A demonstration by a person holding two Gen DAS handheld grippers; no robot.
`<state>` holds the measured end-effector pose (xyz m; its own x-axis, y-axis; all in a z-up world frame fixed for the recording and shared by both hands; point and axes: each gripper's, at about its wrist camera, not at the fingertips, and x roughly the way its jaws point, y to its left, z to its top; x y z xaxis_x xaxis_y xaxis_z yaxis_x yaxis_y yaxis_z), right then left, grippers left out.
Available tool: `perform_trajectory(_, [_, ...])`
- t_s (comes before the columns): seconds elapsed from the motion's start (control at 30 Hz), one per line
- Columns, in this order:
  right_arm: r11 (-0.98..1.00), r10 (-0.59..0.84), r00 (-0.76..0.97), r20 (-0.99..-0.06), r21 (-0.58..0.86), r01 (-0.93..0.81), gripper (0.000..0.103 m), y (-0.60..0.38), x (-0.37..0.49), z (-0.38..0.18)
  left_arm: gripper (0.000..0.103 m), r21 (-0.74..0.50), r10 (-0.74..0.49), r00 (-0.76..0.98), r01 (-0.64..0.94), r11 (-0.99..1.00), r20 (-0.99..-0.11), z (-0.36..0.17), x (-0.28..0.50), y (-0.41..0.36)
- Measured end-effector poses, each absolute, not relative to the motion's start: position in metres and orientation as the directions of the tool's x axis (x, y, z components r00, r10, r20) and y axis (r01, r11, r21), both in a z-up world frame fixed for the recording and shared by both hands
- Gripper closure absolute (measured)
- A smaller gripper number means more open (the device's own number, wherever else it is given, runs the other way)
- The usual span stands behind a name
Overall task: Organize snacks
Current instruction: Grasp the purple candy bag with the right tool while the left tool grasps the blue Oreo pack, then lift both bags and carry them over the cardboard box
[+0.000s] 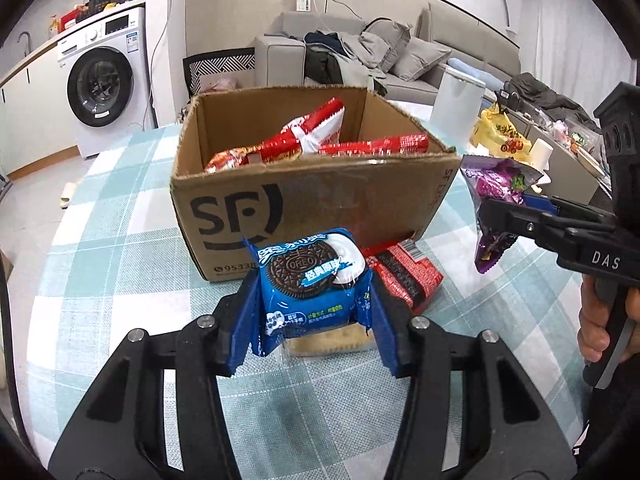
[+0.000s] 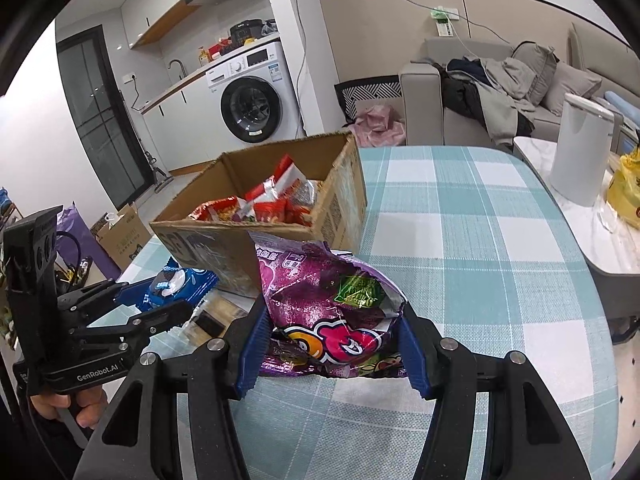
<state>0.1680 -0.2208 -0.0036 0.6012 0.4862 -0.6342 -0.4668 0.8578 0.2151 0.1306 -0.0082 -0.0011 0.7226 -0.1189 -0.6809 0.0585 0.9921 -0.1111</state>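
My left gripper (image 1: 314, 296) is shut on a blue Oreo pack (image 1: 310, 280) and holds it above the table, just in front of the open cardboard box (image 1: 320, 200). The box holds several red snack packs (image 1: 316, 136). My right gripper (image 2: 332, 328) is shut on a purple snack bag (image 2: 328, 300), held above the table right of the box (image 2: 224, 244). The purple bag (image 1: 496, 196) and right gripper (image 1: 504, 220) show at the right of the left wrist view; the Oreo pack (image 2: 176, 280) and left gripper (image 2: 160, 300) show at the left of the right wrist view.
A red snack pack (image 1: 404, 276) and a cracker pack (image 1: 332, 340) lie on the checked tablecloth (image 1: 120, 280) under and beside the Oreo. A white canister (image 2: 580, 148) and yellow bag (image 2: 628, 188) stand on a side table at the right.
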Motion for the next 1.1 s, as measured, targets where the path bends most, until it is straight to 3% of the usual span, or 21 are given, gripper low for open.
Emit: perform_trajectory(1.1, [0.807,0.580,0.629,-0.517,0.261,-0.530,0.044,-0.203,0.163,0.065,0.055,-0.107,-0.091,0.830,0.038,0.994,-0.550,0.099,0.113,0.005])
